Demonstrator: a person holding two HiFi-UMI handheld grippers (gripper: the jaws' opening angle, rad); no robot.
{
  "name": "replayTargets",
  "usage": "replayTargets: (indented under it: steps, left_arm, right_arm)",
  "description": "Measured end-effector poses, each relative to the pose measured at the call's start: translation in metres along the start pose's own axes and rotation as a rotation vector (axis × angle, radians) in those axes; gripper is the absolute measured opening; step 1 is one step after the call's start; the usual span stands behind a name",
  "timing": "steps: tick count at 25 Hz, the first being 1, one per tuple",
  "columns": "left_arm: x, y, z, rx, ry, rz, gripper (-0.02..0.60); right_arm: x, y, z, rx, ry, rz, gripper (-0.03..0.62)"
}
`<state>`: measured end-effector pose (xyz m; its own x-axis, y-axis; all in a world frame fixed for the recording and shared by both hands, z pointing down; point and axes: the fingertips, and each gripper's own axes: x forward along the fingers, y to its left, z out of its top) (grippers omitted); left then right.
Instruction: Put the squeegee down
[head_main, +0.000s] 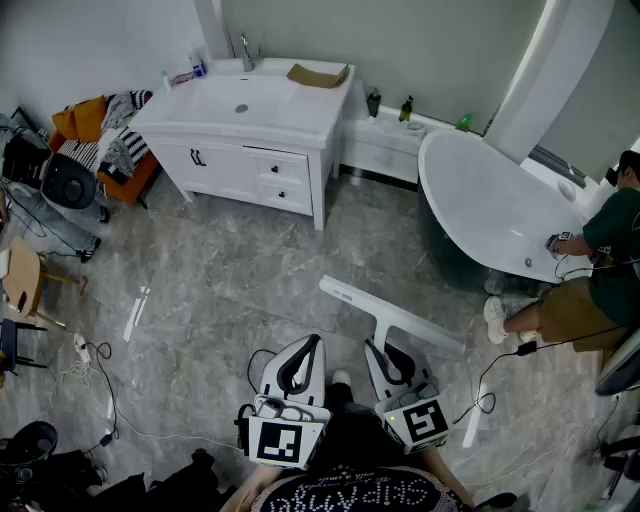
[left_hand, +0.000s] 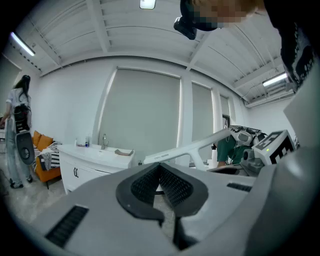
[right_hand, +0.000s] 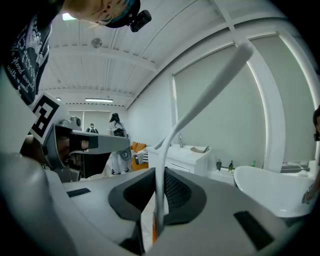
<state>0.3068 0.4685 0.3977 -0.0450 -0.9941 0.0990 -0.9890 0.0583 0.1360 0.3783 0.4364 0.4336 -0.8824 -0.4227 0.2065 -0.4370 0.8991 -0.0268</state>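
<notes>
A: Where does the squeegee sit at this moment?

B: It is in the air above the grey floor. The right gripper has its jaws pressed together on the thin white handle. The long blade bar runs crosswise out in front, well clear of the tiles. In the right gripper view the handle rises from between the ribbed pads and curves up and away.

A: And the left gripper?

B: Its jaws are closed on each other with nothing between them. It hangs just beside the right one and does not touch the squeegee.

A: So what could spoil the put-down?

B: Mostly the grip. Only a narrow stem is pinched and the wide bar hangs ahead of it, so the tool could swivel in the pads as it is lowered. One end of the bar would then strike the floor first. If the jaws open while it is this high, it probably drops and clatters on hard tile.

A: Anything on the floor?

B: A black cable loops near the right side, and a person crouches by the bathtub beyond it. A wide swing to the right could land the bar on the cable. The bare floor straight ahead looks the safer spot.
</notes>
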Motion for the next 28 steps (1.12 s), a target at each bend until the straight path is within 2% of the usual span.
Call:
replayTargets:
  steps: [6,11,14,20,28]
  left_arm:
    - [-0.008,-0.006,-0.002,-0.020,0.016,-0.005,0.005]
    - [-0.005,-0.016,0.006,0.023,0.013,-0.047,0.005]
    - [-0.002,-0.021,0.005,0.001,-0.001,-0.031,0.005]
    - [0.005,-0.034,-0.004,0.022,-0.016,-0.041,0.005]
    - [0.011,-0.024,-0.001,0.021,0.002,-0.010,0.005]
  right_arm:
    - [-0.007,0.008,0.002,0.024,0.004,0.014,0.054]
    - [-0.012,-0.002,-0.004,0.071,0.008,0.002,0.053]
    - [-0.016,-0.008,-0.005,0.070,0.007,0.001,0.053]
    - [-0.024,-0.018,-0.003,0.072,-0.036,0.018,0.054]
    - [-0.023,-0.029,-0.009,0.104,0.006,0.024,0.054]
